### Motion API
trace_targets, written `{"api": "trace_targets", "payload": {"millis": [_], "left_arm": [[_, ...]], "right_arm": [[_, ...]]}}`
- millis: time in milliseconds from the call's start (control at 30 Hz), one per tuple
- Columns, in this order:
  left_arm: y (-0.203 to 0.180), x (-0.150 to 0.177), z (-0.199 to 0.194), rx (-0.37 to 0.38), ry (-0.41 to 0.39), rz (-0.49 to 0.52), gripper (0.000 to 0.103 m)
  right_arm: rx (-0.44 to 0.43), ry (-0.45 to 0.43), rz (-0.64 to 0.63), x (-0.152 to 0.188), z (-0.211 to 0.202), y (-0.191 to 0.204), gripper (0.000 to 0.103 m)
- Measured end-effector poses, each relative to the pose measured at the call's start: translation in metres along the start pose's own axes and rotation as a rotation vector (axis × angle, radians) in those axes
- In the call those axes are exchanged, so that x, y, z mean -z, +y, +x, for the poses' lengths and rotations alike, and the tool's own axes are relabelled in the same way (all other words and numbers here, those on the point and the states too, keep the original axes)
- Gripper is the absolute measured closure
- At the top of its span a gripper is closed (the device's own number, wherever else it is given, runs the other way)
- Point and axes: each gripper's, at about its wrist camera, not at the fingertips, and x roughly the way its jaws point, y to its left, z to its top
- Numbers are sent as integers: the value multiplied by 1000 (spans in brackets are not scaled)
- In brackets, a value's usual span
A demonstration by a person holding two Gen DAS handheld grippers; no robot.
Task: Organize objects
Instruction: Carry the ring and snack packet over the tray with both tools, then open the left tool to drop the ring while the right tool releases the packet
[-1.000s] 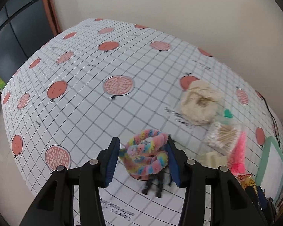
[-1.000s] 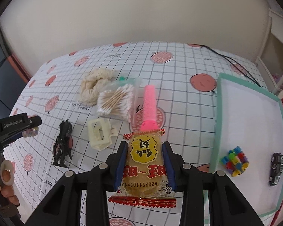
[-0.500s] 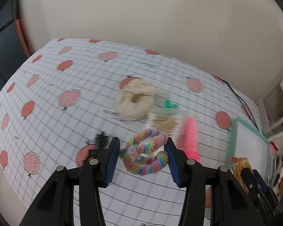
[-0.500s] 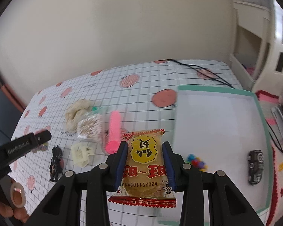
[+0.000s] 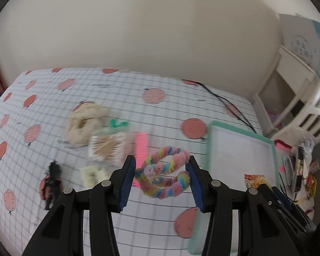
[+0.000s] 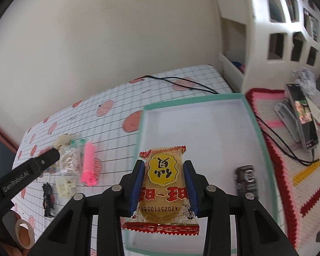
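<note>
- The left claw is clenched on a rainbow fuzzy loop, held above the bench just short of the teal-rimmed tray.
- The right claw grips a yellow snack packet by its sides — the packet hangs over the near part of the tray.
- Inside the tray, a dark toy car lies beside the snack packet, towards the tray's right wall.
- On the bench away from the tray's left rim lie a pink comb, a bag of cotton swabs, a cream scrunchie, a cream hair clip and a black figure — the figure farthest from the tray.
- A black cable runs across the bench beyond the tray's far rim.
</note>
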Motion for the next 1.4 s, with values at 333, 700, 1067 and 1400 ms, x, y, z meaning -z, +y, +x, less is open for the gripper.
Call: {"api": "trace_targets", "payload": {"millis": [333,700,1067,1400], "left_arm": [[-54,6,10,78,-16,95,53],[-81,22,36,109,38,195,53],[-94,15,73,140,100,216,53],[-110,19,98,174,137,265,53]], "right_arm": [[31,23,55,3,7,-41,63],[37,104,70,14,39,-51,63],[52,147,62,17,56,-50,63],[57,171,49,21,63,-49,63]]}}
